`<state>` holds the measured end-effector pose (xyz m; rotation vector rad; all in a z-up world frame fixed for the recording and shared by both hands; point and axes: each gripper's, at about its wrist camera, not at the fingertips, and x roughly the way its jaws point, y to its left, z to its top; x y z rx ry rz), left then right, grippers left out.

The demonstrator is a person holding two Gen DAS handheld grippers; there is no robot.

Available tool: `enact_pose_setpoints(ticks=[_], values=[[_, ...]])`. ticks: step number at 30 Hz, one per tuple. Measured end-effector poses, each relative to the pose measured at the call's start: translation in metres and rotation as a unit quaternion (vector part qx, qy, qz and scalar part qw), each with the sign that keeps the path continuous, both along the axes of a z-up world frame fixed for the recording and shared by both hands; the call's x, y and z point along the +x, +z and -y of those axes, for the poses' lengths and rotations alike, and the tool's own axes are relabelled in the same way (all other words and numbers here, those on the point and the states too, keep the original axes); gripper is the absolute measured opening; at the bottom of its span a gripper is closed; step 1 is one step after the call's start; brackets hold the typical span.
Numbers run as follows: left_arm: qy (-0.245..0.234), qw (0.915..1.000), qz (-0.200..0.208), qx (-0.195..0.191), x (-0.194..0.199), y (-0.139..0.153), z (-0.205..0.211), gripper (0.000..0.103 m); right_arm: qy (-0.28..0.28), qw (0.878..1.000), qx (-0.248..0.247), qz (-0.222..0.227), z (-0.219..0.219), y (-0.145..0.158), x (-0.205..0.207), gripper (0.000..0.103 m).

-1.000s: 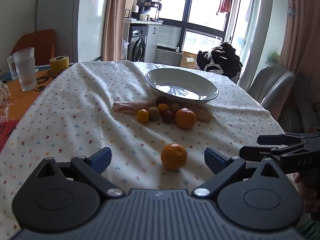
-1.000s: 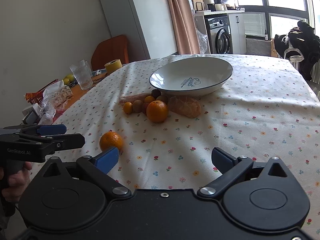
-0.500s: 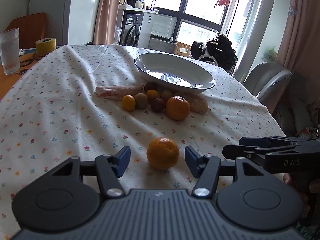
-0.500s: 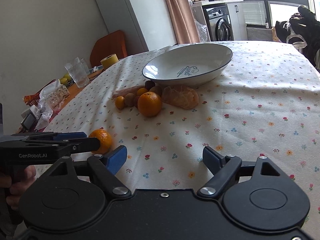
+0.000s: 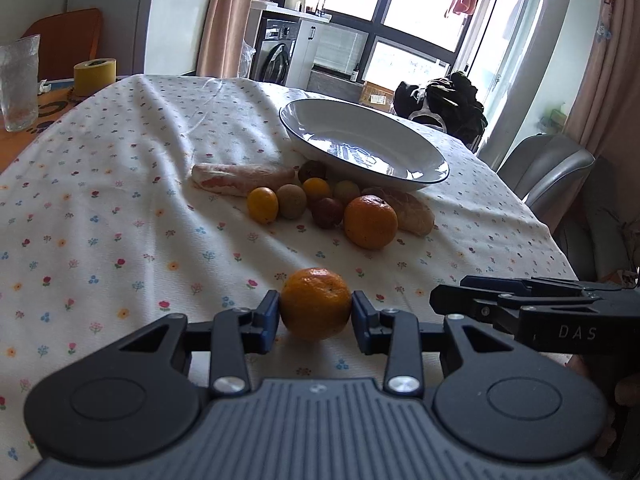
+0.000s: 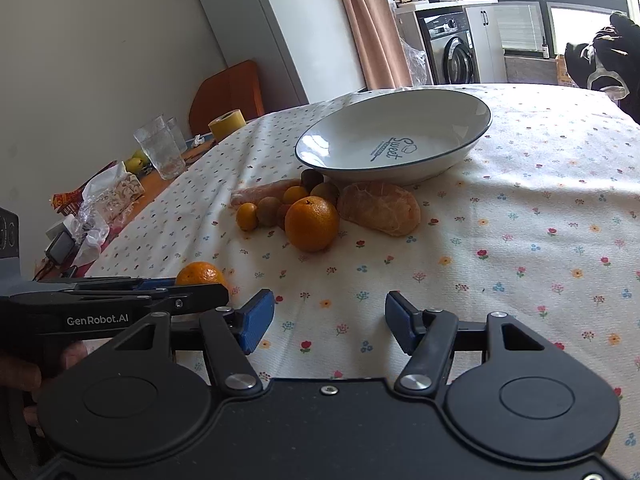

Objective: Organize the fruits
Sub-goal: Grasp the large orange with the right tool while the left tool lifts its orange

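My left gripper (image 5: 315,314) is shut on a near orange (image 5: 315,303), both blue pads touching its sides low over the tablecloth. The same near orange (image 6: 200,273) shows in the right wrist view, partly hidden behind the left gripper's fingers (image 6: 160,294). A white bowl (image 5: 400,168) with a dark rim stands empty further back. In front of it lie a second orange (image 5: 371,222), several small fruits (image 5: 280,202), a peeled citrus (image 5: 412,210) and a pinkish wrapped piece (image 5: 240,178). My right gripper (image 6: 329,320) is open over bare cloth, holding nothing.
The floral tablecloth (image 5: 100,200) covers the table. At the far left are a drinking glass (image 5: 18,84), a yellow tape roll (image 5: 95,76) and an orange chair back (image 5: 64,44). A grey chair (image 5: 548,172) stands at the right edge. Plastic wrappers (image 6: 108,196) lie left.
My left gripper moved forward around the near orange and its fingers closed onto it. The right gripper shifted slightly nearer the fruit and narrowed somewhat, still open.
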<state>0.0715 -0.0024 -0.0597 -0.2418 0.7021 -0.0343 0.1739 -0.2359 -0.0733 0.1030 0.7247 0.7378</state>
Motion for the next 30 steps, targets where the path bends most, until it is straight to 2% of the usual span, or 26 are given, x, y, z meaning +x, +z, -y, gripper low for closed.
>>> enact_pose_setpoints(ticks=[21,27,28,30], values=[[0.061,0.9978,0.02,0.012,0.004,0.015,-0.035,0.036,0.023,1.0,-0.011,0.007,-0.045,0.002,0.038,0.061],[0.08,0.9964,0.024,0.017,0.004,0.02,-0.044,0.036,0.029,0.999,-0.027,0.022,-0.058,0.002,0.042,0.061],[0.083,0.996,0.027,0.016,0.003,0.022,-0.045,0.036,0.031,0.999,-0.03,0.024,-0.06,0.002,0.043,0.06],[0.087,0.9955,0.034,0.015,0.001,0.025,-0.046,0.036,0.035,0.998,-0.036,0.027,-0.063,0.002,0.045,0.05]])
